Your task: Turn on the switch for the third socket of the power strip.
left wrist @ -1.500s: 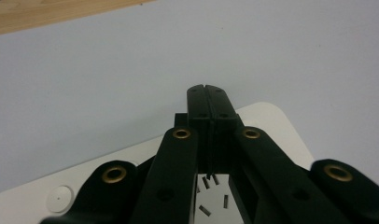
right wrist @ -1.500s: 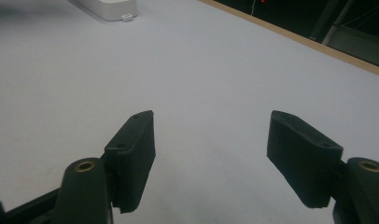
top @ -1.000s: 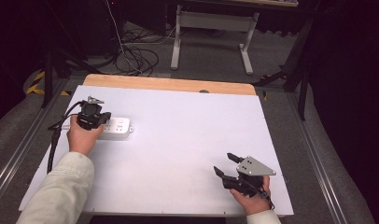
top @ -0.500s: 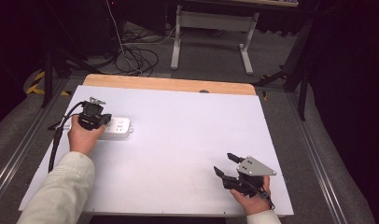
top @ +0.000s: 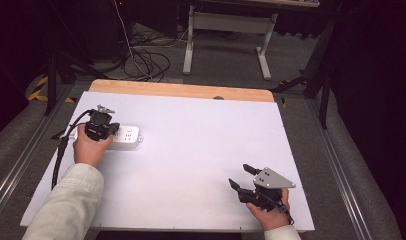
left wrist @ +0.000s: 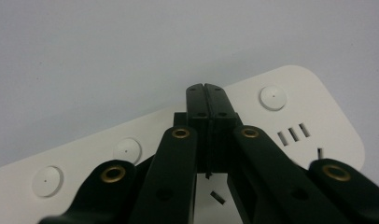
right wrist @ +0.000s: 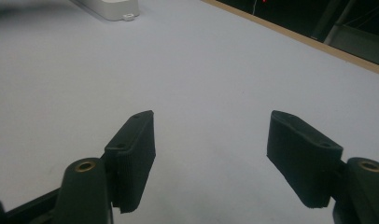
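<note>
A white power strip (top: 130,137) lies on the left part of the white table (top: 201,145). My left gripper (top: 103,129) points down onto the strip's left half, held by a hand in a pale sleeve. In the left gripper view its jaws (left wrist: 206,91) are pressed together over the power strip (left wrist: 290,107), among round buttons and socket slots; nothing shows between them. My right gripper (top: 240,176) rests low at the near right of the table, open, pointing toward the far left. Its jaws (right wrist: 211,135) stand wide apart over bare table, and the power strip's end (right wrist: 115,8) shows far off.
A wooden edge (top: 181,90) runs along the far side of the table. A black cable (top: 60,152) trails from the left gripper down the table's left side. Metal rails flank the table; cables and a desk frame (top: 226,30) stand on the floor beyond.
</note>
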Demonstrator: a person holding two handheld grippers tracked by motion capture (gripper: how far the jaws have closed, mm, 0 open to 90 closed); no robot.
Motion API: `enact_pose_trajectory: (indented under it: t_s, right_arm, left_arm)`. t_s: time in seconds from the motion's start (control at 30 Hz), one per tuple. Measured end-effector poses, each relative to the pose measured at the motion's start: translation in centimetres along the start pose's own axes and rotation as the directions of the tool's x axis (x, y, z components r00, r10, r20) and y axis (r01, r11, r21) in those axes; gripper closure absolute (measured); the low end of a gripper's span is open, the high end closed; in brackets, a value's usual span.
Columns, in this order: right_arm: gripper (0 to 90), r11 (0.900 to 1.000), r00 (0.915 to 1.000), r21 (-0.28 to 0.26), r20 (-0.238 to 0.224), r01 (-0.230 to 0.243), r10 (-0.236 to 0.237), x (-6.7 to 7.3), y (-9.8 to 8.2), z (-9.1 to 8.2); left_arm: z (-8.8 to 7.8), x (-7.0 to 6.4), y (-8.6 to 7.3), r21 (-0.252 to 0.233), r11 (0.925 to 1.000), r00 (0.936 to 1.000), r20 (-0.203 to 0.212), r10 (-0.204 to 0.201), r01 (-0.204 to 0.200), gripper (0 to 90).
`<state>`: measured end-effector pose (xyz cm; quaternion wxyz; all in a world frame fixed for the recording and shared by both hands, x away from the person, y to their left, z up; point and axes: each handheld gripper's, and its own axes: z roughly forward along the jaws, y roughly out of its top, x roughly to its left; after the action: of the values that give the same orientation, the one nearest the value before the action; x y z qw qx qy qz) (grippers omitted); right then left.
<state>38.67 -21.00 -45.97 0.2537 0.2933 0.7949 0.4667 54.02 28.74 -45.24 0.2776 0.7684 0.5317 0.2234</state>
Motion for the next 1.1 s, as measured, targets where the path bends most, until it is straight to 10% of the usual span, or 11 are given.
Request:
enact_pose_trajectory:
  t_s: [0.77,1.1]
  right_arm:
    - [33.2,1.0,1.0,-0.004,0.0,-0.001,0.001,-0.1,0.0,-0.1]
    - [33.2,1.0,1.0,-0.004,0.003,0.003,-0.003,0.1,0.1,-0.1]
  left_arm:
    - [0.1,0.1,0.3,0.034,0.9994,0.9999,0.015,0.007,-0.007,90.0]
    - [-3.9,0.5,0.7,-0.032,0.9995,0.999,0.044,-0.003,0.004,90.0]
